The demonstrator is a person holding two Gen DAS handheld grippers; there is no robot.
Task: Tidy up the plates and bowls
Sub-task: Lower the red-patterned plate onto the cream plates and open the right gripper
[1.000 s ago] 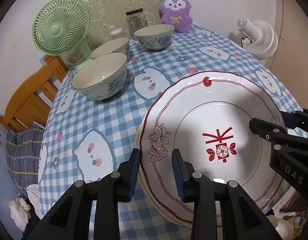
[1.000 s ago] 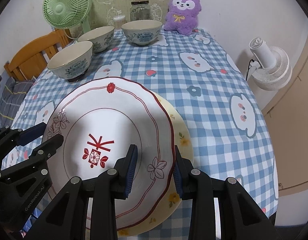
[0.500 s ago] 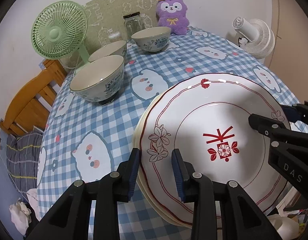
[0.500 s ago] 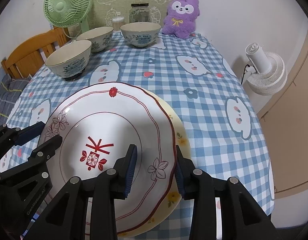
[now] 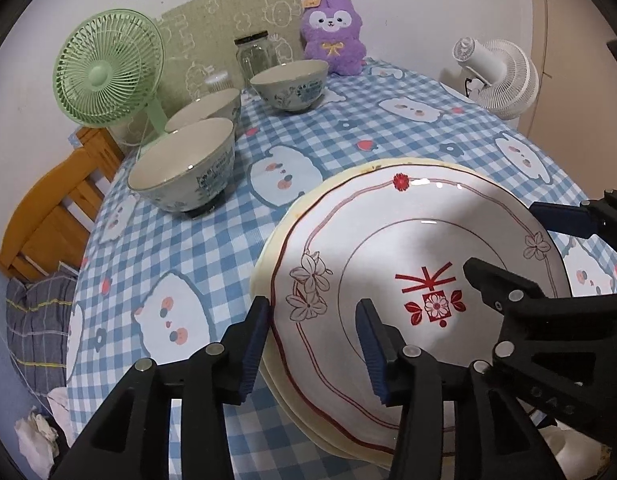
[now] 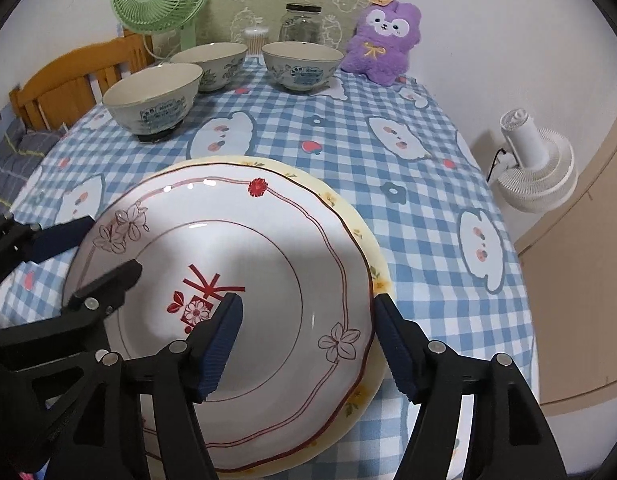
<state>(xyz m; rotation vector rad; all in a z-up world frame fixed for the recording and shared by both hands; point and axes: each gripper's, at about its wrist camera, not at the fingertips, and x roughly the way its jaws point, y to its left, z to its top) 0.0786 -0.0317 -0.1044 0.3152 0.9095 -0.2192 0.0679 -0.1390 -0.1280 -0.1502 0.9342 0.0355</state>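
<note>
Top plate: the white red-patterned plate (image 6: 244, 280) sits nested on the yellow-rimmed plate (image 6: 378, 280) at the table's near edge, stacked to save room.
My left gripper (image 5: 314, 340): jaws opening, straddling the plate's left rim, pads clear.
My right gripper (image 6: 308, 344): jaws opening wide astride the right rim, gripping nothing.
Bowls (image 6: 152, 98): three, loose, toward the table's far left corner.
Surface: blue checked tablecloth (image 6: 408, 200).
Room: green fan (image 5: 108, 80), white fan (image 6: 536, 164).

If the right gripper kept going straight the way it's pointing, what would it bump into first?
Most likely the white plate with red flowers. The right gripper, jaws opening, straddles that plate's rim and points down at it. The yellow plate lies right beneath. Exact depth is hard to judge.
</note>
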